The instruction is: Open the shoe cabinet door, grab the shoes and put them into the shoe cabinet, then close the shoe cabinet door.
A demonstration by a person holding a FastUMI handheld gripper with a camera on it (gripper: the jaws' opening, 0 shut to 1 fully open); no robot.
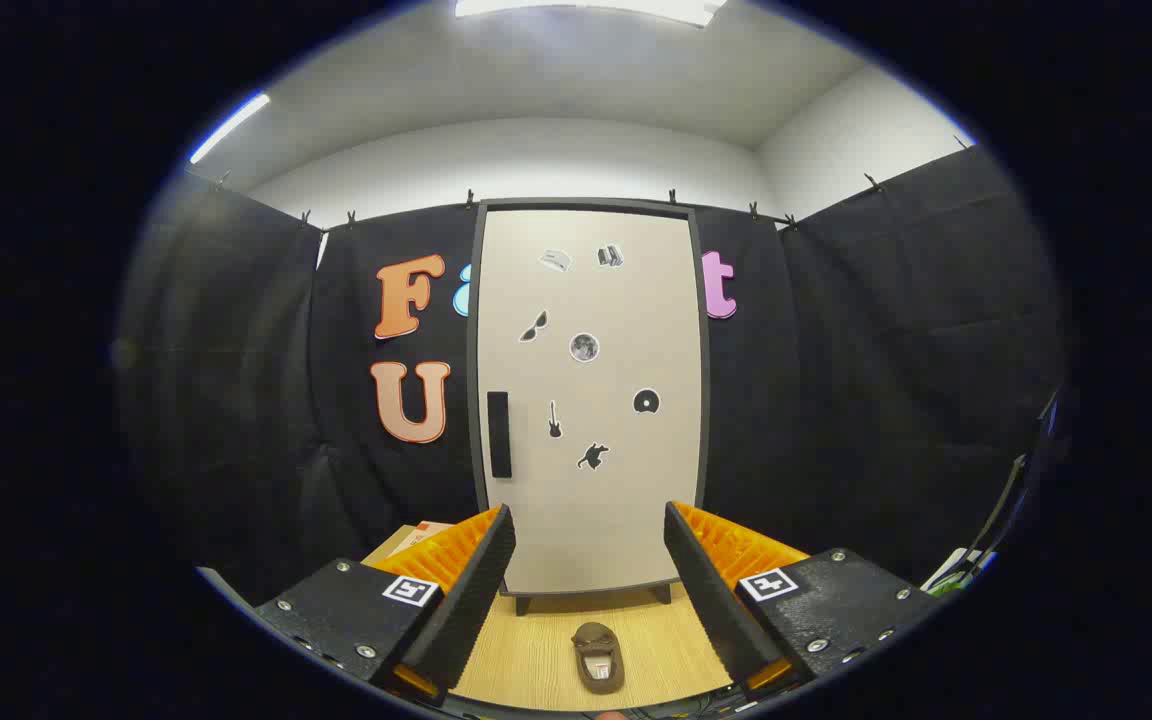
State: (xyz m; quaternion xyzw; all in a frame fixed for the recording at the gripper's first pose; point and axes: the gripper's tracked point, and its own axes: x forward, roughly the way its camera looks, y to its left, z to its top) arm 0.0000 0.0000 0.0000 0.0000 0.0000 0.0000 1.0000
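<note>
One shoe: a single brown slipper-like shoe (598, 657) lies on the wooden floor (526, 650), toe toward the cabinet, opening toward the camera; it sits between the two fingers at about 6 o'clock from the cabinet door, well short of the cabinet's feet.
Tongs: the tongs (589, 560) are released, the two fingers spread wide with clear space between them; they grasp nothing and touch neither the shoe nor the cabinet.
Fingers: the left finger (466, 590) and the right finger (711, 590) flank the lower part of the door, standing at 7 and 5 o'clock from its middle.
Shoe cabinet: the tall shoe cabinet (591, 400) stands upright straight ahead, beyond the fingers, against the black cloth wall (836, 400); it has a dark frame and short feet.
Door: the pale door (626, 500) is shut, flush in its frame.
Handle: a dark vertical handle (499, 434) sits on the door's left edge, at roughly 9 o'clock from the door's middle.
Stickers: several small dark stickers (584, 347) are scattered over the door's upper and middle part.
Box: a cardboard box (414, 536) peeps out behind the left finger, at 8 o'clock from the cabinet.
Ceiling: a light strip (586, 8) glows at 12 o'clock above the cabinet.
</note>
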